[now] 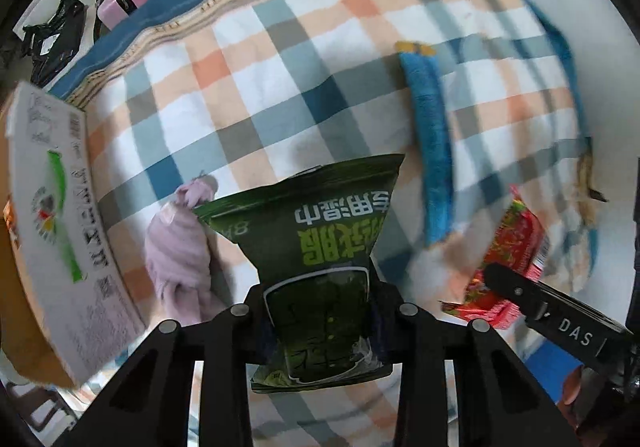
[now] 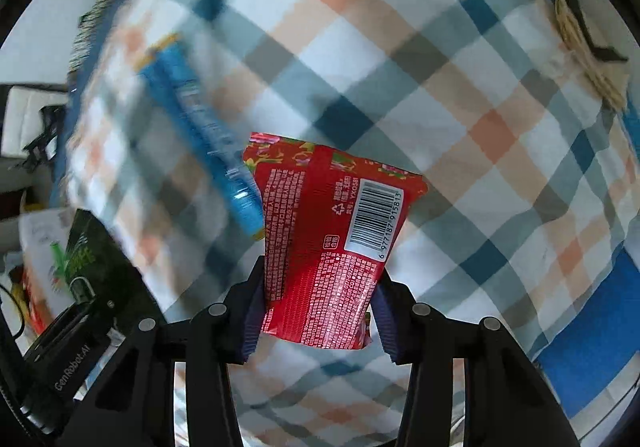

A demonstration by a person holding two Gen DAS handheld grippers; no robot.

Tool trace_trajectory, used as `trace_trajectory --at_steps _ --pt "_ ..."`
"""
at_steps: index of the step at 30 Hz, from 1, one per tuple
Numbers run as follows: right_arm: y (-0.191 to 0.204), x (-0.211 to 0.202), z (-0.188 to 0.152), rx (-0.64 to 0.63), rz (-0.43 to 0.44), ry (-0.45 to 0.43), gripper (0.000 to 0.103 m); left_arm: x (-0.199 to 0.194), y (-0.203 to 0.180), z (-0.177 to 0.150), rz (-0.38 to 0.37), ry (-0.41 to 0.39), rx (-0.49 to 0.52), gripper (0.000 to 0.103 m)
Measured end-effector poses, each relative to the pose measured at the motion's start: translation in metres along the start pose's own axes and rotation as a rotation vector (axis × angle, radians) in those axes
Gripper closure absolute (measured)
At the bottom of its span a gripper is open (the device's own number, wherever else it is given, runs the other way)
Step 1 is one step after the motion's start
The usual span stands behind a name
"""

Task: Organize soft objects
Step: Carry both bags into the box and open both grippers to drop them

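The left gripper [image 1: 320, 307] points down over the bed and pinches a dark green wet-wipe pack [image 1: 316, 243] between its pads; the pack is squeezed narrow at the grip and flares out above it, clear of the bedding. The right gripper [image 2: 316, 311] is likewise clamped on a red snack packet [image 2: 332, 243], its ribbed pads pressing both sides of the packet's lower part, barcode side toward the camera. That packet also hangs clear of the surface.

In the left wrist view, the red packet and the black body of the right gripper appear at the right edge. In the right wrist view, the green pack and the left gripper's body sit at the lower left.

Beneath both lies a checked blanket [image 1: 280, 87] in white, orange, blue and grey. A blue elongated packet [image 1: 428, 143] rests on it between the two held items. A pale purple cloth [image 1: 180, 251], bunched, lies on the blanket just left of the green pack. A white cardboard box [image 1: 60, 231] with green printing stands at the left edge. A pink case [image 1: 120, 3] sits beyond the blanket's far border, on the floor side. Blur obscures finer detail.
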State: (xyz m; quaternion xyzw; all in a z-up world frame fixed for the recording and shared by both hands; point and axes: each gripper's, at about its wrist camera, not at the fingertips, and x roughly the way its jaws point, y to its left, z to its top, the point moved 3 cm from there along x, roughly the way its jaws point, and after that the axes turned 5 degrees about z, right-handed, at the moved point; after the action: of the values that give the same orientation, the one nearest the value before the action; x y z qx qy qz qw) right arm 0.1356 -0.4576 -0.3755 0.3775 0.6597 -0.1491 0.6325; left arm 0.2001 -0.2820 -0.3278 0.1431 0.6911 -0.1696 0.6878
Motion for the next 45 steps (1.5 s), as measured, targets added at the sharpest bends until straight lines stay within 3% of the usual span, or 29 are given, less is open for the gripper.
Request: trace_trajectory --at_steps 5,15,20,26,35,45 --pt "0.046 -0.039 -0.028 -0.14 0.049 -0.034 0.054 -0.055 0.022 -0.028 -0.055 -0.07 -0.037 0.072" --pt "0.161 -0.093 -0.107 -0.494 0.126 -0.022 0.054 -0.13 0.131 -0.089 -0.083 -0.164 -0.207 0.072" --pt "0.225 -0.104 -0.153 -0.638 0.158 -0.012 0.054 -0.157 0.195 -0.11 -0.064 -0.229 -0.303 0.072" --pt "0.298 -0.089 -0.185 -0.708 0.167 -0.004 0.054 -0.172 0.283 -0.122 0.013 -0.27 -0.377 0.072" --pt "0.383 -0.026 -0.197 -0.719 0.086 0.001 0.054 -0.148 0.396 -0.086 0.127 -0.248 -0.398 0.072" --pt "0.405 0.065 -0.19 -0.692 -0.062 0.083 0.054 -0.05 0.46 -0.029 0.167 -0.073 -0.357 0.072"
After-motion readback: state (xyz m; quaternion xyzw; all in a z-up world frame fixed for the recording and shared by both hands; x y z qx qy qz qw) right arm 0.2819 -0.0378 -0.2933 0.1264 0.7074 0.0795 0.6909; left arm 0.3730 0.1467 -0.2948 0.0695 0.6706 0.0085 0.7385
